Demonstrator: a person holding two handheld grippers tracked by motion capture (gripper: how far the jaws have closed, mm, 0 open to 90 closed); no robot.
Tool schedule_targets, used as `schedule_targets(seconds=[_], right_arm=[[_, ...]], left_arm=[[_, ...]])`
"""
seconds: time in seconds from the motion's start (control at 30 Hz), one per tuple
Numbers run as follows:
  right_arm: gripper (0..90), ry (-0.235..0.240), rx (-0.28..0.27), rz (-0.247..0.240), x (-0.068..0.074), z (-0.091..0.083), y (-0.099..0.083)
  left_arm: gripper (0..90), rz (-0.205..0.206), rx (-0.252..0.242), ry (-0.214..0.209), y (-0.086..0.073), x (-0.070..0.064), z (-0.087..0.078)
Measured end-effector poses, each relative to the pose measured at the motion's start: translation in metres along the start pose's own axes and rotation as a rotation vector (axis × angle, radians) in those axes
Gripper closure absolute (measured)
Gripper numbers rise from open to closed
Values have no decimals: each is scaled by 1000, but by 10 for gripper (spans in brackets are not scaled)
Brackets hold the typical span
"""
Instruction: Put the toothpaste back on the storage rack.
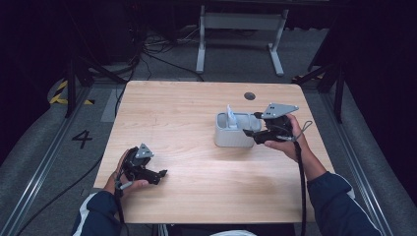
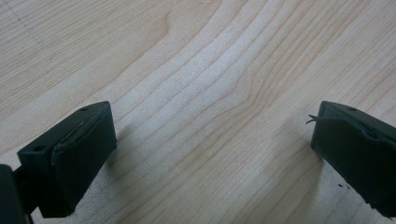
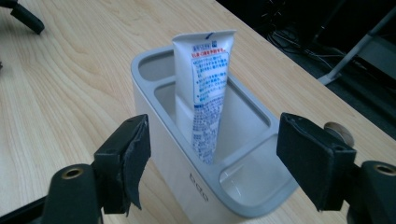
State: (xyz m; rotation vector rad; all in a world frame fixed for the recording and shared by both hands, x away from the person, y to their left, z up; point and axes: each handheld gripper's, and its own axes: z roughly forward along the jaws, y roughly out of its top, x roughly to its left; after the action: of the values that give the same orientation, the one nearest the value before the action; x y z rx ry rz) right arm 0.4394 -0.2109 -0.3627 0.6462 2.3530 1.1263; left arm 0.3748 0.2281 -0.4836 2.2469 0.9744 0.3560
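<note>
- Overhead, in the high view, a wooden table carries a grey holder right of centre, with a white tube standing up out of it. The right gripper is held just beside the holder's right end; the left gripper sits low near the table's front left, well apart from the holder.
- In the left gripper view, the two black jaws stand wide apart over bare wood, with nothing between them.
- In the right gripper view, the jaws are spread wide, either side of the holder's near end, gripping nothing. The tube stands upright in the middle compartment, its flat crimped end uppermost, printed blue and red.
</note>
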Motion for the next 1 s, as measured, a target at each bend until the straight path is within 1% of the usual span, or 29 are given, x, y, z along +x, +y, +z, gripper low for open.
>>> schedule_targets(seconds=[0.13, 0.17, 0.2, 0.23, 0.27, 0.33, 0.47, 0.53, 0.63, 0.67, 0.77, 0.8, 0.87, 0.93, 1.0], right_arm=[[269, -10, -2, -13, 1, -9, -4], [269, -10, -2, -13, 1, -9, -4], [269, -10, -5, -18, 2, -15, -7], [269, -10, -5, -18, 2, -15, -7], [269, -11, -1, -32, 4, -19, -11], [269, -14, 6, -41, 5, -22, -14], [269, -16, 18, -50, 7, -27, -19], [268, -20, 28, -61, 7, -32, -23], [268, -25, 31, -65, 8, -36, -28], [268, -26, 38, -69, 9, -38, -31], [266, -27, 49, -69, 9, -40, -36], [266, -28, 62, -72, 11, -40, -41], [266, -29, 70, -73, 11, -40, -43], [262, -38, 89, -82, 12, -40, -49], [262, -35, 96, -69, 13, -41, -56]], left_arm=[[5, 1, 1, 0, 0, 0, 0], [5, 1, 1, 0, 0, 0, 0], [5, 0, 0, 0, 0, 0, 0], [5, 0, 0, 0, 0, 0, 0], [5, 0, 1, 1, 0, 0, 0], [5, 0, 1, 1, 0, 0, 0], [5, 0, 1, 1, 0, 0, 0], [5, 0, 1, 1, 0, 0, 0], [5, 0, 1, 1, 0, 0, 0], [4, 0, 1, 1, 0, 0, 0], [5, 0, 1, 1, 0, 0, 0], [5, 0, 1, 1, 0, 0, 0], [5, 0, 1, 2, 0, 0, 0], [5, 0, 1, 2, 0, 0, 0], [4, 0, 1, 1, 0, 0, 0]])
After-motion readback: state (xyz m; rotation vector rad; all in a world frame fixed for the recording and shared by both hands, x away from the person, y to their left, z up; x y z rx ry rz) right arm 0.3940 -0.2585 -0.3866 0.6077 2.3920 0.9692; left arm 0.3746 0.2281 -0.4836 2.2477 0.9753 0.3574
